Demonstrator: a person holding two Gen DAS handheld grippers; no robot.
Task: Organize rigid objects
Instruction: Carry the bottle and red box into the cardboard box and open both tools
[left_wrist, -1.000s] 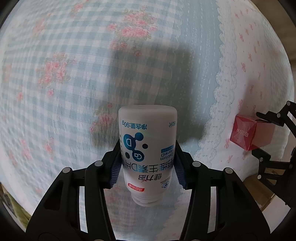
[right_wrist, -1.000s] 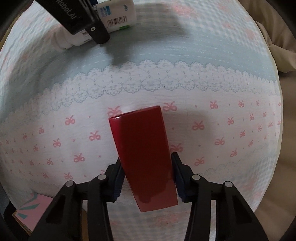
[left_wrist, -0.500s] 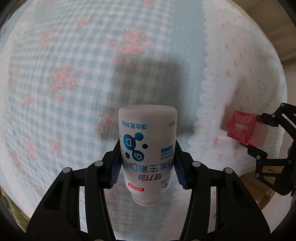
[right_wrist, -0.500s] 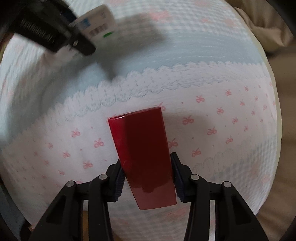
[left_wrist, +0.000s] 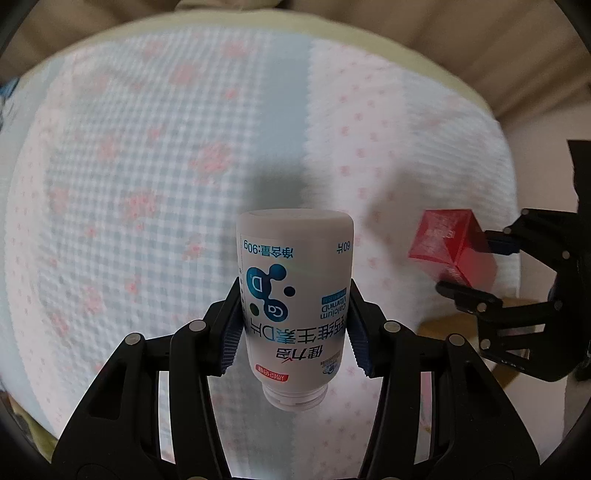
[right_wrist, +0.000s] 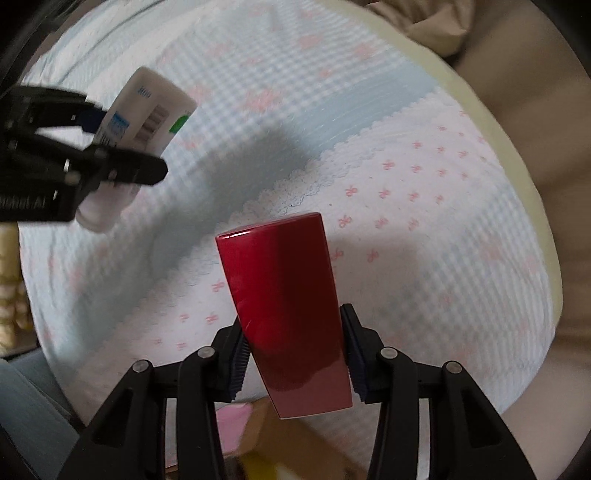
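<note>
My left gripper (left_wrist: 293, 325) is shut on a white supplement bottle (left_wrist: 293, 291) with blue print, held base outward and cap toward the camera, well above the quilt. My right gripper (right_wrist: 293, 360) is shut on a glossy red box (right_wrist: 286, 314), also lifted off the bed. The left wrist view shows the red box (left_wrist: 448, 245) in the right gripper (left_wrist: 476, 262) at the right edge. The right wrist view shows the white bottle (right_wrist: 144, 122) in the left gripper (right_wrist: 122, 144) at the upper left.
Below both grippers lies a quilt (left_wrist: 147, 166) with blue gingham, pink flowers, a lace strip and a white part with pink bows (right_wrist: 424, 192). Beige bedding (right_wrist: 535, 92) rings the quilt. A pink item and a cardboard box (right_wrist: 266, 439) sit at the bottom of the right wrist view.
Both grippers have risen with the bottle and the red box still held; the quilt looks smaller and its edges now show. The right gripper has rolled, so the lace strip runs diagonally.
</note>
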